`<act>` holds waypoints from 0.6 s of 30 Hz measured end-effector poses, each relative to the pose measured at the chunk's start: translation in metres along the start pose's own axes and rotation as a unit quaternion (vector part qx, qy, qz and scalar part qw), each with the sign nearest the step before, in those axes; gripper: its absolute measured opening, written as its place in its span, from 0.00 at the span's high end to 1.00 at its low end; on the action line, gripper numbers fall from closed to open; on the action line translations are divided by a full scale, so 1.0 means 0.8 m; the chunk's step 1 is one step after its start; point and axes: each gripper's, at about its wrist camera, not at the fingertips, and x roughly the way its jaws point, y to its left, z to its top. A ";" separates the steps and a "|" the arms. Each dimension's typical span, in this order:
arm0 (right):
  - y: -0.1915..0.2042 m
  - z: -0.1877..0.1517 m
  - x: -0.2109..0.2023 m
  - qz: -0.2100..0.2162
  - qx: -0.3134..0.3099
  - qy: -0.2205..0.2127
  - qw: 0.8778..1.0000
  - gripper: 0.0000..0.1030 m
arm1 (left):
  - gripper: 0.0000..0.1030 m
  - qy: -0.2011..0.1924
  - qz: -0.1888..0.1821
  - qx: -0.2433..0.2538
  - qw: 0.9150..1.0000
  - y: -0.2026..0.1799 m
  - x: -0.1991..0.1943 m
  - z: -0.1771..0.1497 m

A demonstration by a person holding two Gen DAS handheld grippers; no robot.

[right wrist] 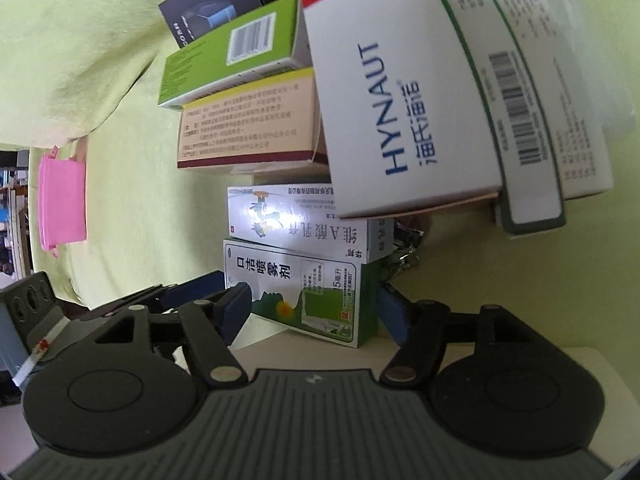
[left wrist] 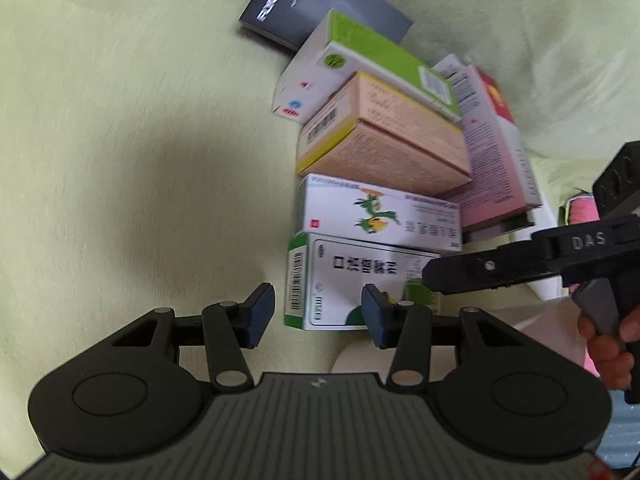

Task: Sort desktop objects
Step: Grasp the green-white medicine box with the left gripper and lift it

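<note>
Several medicine boxes lie in a row on the pale green cloth (left wrist: 120,160). Nearest is a green-and-white spray box (left wrist: 352,280) (right wrist: 304,292). Past it come a white box with a plant picture (left wrist: 376,212) (right wrist: 296,220), a tan box (left wrist: 384,140) (right wrist: 248,124) and a green box (left wrist: 360,56) (right wrist: 228,60). My left gripper (left wrist: 318,316) is open and holds nothing, its right pad just in front of the spray box. My right gripper (right wrist: 316,312) is open, and the spray box lies between its wide-spread fingers. A hand holds it at the right of the left wrist view (left wrist: 480,272).
A large white HYNAUT box (right wrist: 400,100) leans over the row beside other tall cartons (left wrist: 496,152). A dark booklet (left wrist: 320,4) lies at the far end. A pink container (right wrist: 62,200) sits at the cloth's edge. Metal clips (right wrist: 404,248) lie behind the spray box.
</note>
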 end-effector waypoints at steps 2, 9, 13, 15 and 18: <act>-0.001 0.000 0.004 0.003 0.005 0.000 1.000 0.36 | 0.50 0.004 -0.013 -0.010 1.000 0.004 0.006 -0.002; 0.003 -0.007 0.007 0.006 -0.016 -0.015 1.000 0.43 | 0.49 -0.007 -0.007 0.001 1.000 -0.002 0.010 -0.009; 0.007 -0.014 -0.002 0.014 -0.032 -0.028 0.999 0.44 | 0.49 -0.021 0.007 0.018 1.000 -0.011 0.000 -0.010; 0.012 -0.017 -0.009 0.015 -0.043 -0.039 0.998 0.45 | 0.49 -0.030 0.012 0.024 0.999 -0.013 -0.008 -0.011; 0.020 -0.021 -0.019 0.017 -0.058 -0.053 0.997 0.49 | 0.49 -0.039 0.015 0.028 0.999 -0.016 -0.018 -0.012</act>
